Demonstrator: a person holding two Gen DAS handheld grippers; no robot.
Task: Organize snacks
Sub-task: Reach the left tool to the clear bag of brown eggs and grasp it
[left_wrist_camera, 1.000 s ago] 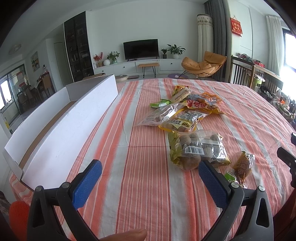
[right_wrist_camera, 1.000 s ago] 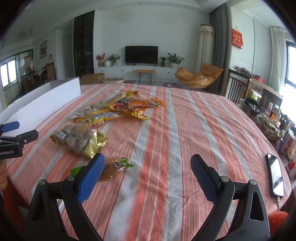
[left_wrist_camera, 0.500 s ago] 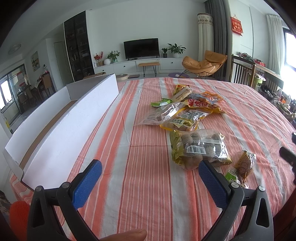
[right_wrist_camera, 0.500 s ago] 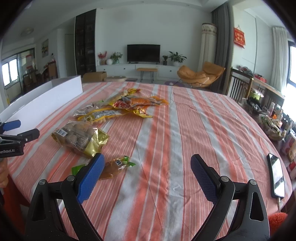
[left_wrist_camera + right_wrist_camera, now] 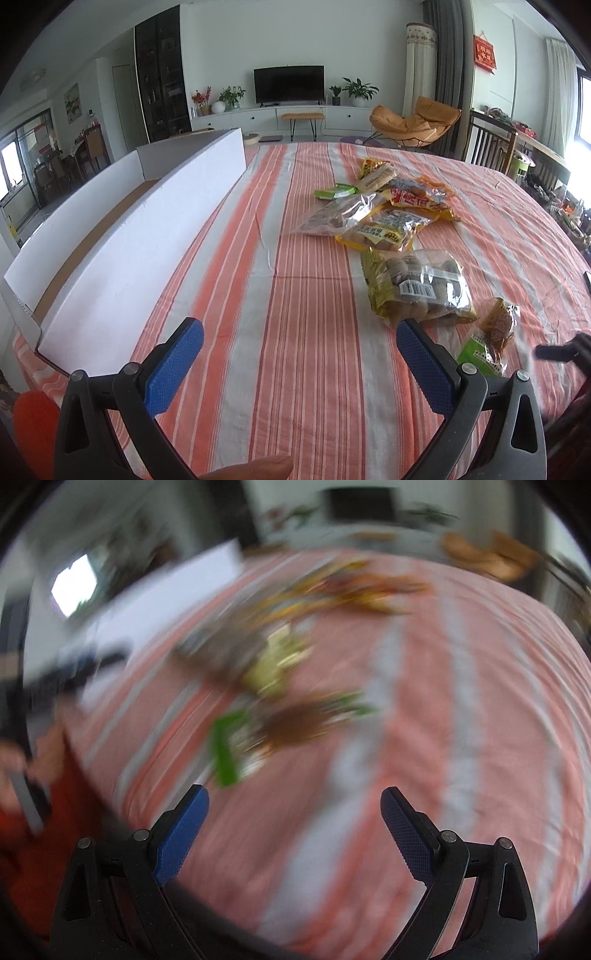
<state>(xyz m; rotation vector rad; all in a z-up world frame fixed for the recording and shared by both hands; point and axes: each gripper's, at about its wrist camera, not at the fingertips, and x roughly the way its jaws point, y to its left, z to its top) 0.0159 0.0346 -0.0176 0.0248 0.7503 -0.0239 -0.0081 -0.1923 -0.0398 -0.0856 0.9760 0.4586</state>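
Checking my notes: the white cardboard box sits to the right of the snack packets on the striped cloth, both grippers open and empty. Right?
Not quite. In the left wrist view the white cardboard box sits left of the snack packets. Both the left gripper and right gripper are open and empty.

Bright daylight from windows point(image 5: 585, 110) at right, glaring white. Sharp left view, edges bent and vignetted. Right view heavily smeared by motion blur, soft shadows.

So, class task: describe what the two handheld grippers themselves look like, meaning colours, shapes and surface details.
Each gripper, left and right, has two black plastic fingers with triangular cut-outs and silver pivot screws. The fingers end in blue pads with a knurled, dotted texture. No cables or markings show. Orange-red fabric sits at the left view's lower edge.
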